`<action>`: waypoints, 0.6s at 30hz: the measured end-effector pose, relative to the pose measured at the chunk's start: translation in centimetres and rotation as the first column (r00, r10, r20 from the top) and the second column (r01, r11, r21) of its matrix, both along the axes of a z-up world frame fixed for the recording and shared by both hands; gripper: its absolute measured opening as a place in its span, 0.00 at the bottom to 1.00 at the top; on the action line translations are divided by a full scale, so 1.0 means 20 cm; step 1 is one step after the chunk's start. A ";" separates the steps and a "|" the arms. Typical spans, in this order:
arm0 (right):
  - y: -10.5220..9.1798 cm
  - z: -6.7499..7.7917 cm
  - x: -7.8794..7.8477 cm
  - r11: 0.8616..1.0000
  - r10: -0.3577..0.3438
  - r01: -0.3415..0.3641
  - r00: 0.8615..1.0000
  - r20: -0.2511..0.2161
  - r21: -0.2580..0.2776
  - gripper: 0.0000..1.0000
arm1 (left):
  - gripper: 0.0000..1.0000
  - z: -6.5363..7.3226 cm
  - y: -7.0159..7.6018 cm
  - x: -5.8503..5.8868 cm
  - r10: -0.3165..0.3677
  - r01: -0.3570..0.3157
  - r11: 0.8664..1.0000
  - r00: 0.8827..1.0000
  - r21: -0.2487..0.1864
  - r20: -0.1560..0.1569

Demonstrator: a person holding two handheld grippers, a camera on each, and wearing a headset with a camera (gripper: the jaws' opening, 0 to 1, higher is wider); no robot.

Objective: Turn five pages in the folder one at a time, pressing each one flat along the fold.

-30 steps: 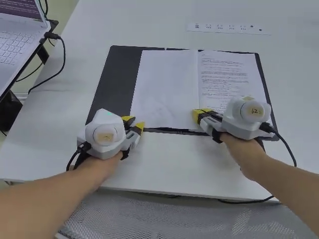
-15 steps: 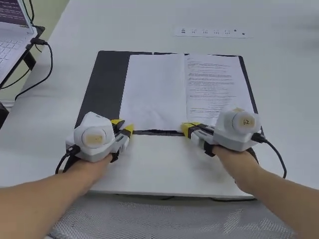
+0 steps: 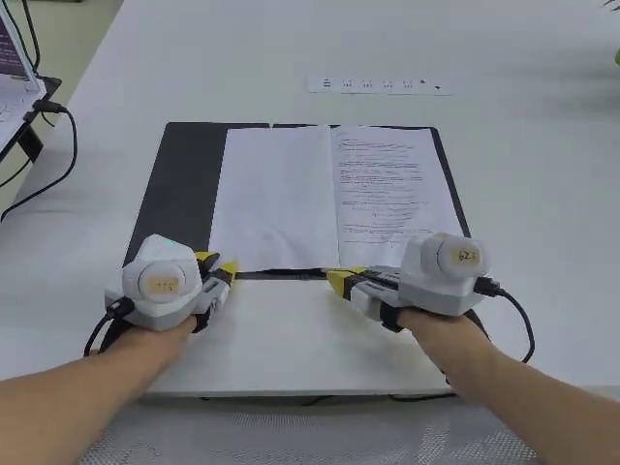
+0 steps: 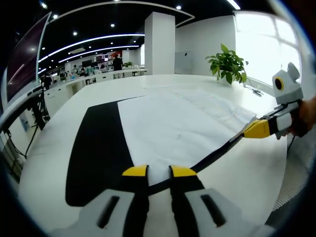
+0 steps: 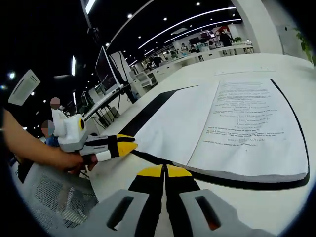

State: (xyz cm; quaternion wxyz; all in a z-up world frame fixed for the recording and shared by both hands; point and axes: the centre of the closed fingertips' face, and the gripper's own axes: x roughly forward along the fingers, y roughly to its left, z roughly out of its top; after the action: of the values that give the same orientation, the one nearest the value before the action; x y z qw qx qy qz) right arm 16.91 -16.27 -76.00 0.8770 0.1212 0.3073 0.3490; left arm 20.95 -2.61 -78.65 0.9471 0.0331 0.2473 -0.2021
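Folder [image 3: 179, 194] lies open and flat at centre of the head view, black cover showing on its left side. A blank white sheet [image 3: 271, 199] rests on the left of the fold [image 3: 334, 194], a printed page [image 3: 392, 184] on the right. Both sheets look flat, with no corner lifted and no page in mid-turn. The right gripper view shows a stack of some thickness under the printed page, so there are pages left to turn. At least one sheet sits on the turned side, but the count out of five cannot be read. Likely a pause between turns. Left gripper [image 3: 221, 271] sits at the folder's near edge, lower left, its jaws a narrow gap apart and holding nothing. Right gripper [image 3: 341, 281] sits at the near edge below the fold, its jaws pressed together and empty. Neither touches a page. The white desk [image 3: 542, 174] carries a power strip [image 3: 373, 85] at upper centre and a laptop [image 3: 10, 77] at the upper left edge.
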 end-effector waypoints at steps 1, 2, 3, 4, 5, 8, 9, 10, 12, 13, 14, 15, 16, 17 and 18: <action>0.00 0.03 -0.01 1.000 0.002 -0.002 1.000 0.008 0.002 0.00 | 0.15 0.00 0.00 0.00 0.003 -0.003 1.000 1.000 -0.001 -0.006; -0.01 0.04 -0.01 1.000 0.000 0.000 1.000 0.010 0.004 0.00 | 0.15 0.00 0.00 0.00 0.004 -0.004 1.000 1.000 -0.001 -0.009; -0.01 0.05 -0.01 1.000 -0.003 0.003 1.000 0.011 0.008 0.00 | 0.15 0.00 0.00 0.00 0.005 -0.005 1.000 1.000 0.000 -0.012; -0.02 0.06 -0.01 1.000 -0.008 0.008 1.000 0.016 0.013 0.00 | 0.15 0.00 0.00 0.00 0.011 -0.011 1.000 1.000 -0.004 -0.018; -0.03 0.08 -0.01 1.000 -0.013 0.013 1.000 0.019 0.017 0.00 | 0.15 0.00 0.00 0.00 0.013 -0.013 1.000 1.000 -0.006 -0.020; -0.07 0.12 -0.02 0.999 -0.033 0.032 0.999 0.031 0.026 0.00 | 0.17 0.00 -0.01 0.01 0.020 -0.020 1.000 0.999 -0.019 -0.036; -0.08 0.13 -0.02 0.999 -0.039 0.038 0.999 0.033 0.026 0.00 | 0.19 0.00 -0.02 0.00 0.014 -0.015 1.000 0.999 -0.026 -0.043; -0.09 0.14 -0.03 0.999 -0.044 0.043 0.998 0.035 0.028 0.00 | 0.20 0.01 -0.02 0.00 0.013 -0.014 1.000 0.999 -0.028 -0.045; -0.13 0.16 -0.04 0.998 -0.055 0.054 0.997 0.046 0.024 0.00 | 0.24 0.01 -0.04 0.00 0.004 -0.006 1.000 0.998 -0.031 -0.061; -0.14 0.17 -0.04 0.998 -0.059 0.057 0.997 0.046 0.028 0.00 | 0.25 0.01 -0.05 0.00 -0.002 0.000 1.000 0.998 -0.027 -0.069; -0.15 0.18 -0.05 0.997 -0.067 0.066 0.997 0.044 0.033 0.00 | 0.26 0.01 -0.05 0.00 0.000 -0.002 1.000 0.997 -0.028 -0.074; -0.16 0.19 -0.05 0.997 -0.070 0.069 0.997 0.045 0.034 0.00 | 0.27 0.01 -0.06 0.00 -0.001 -0.001 1.000 0.997 -0.029 -0.079; -0.18 0.20 -0.06 0.997 -0.077 0.075 0.996 0.049 0.031 0.00 | 0.28 0.01 -0.07 -0.01 -0.003 0.001 1.000 0.996 -0.029 -0.088; -0.20 0.21 -0.06 0.996 -0.083 0.081 0.995 0.054 0.030 0.00 | 0.28 0.02 -0.07 -0.01 -0.004 0.001 1.000 0.996 -0.030 -0.092; -0.21 0.21 -0.06 0.996 -0.086 0.085 0.995 0.055 0.031 0.00 | 0.28 0.02 -0.08 -0.01 -0.009 0.006 0.999 0.996 -0.034 -0.093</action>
State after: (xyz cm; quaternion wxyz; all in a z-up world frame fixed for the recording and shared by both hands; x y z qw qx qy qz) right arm 15.73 -20.40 -71.72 0.8976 0.1367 0.2720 0.3187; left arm 20.69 -4.30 -78.19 0.9341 0.0087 0.2878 -0.2110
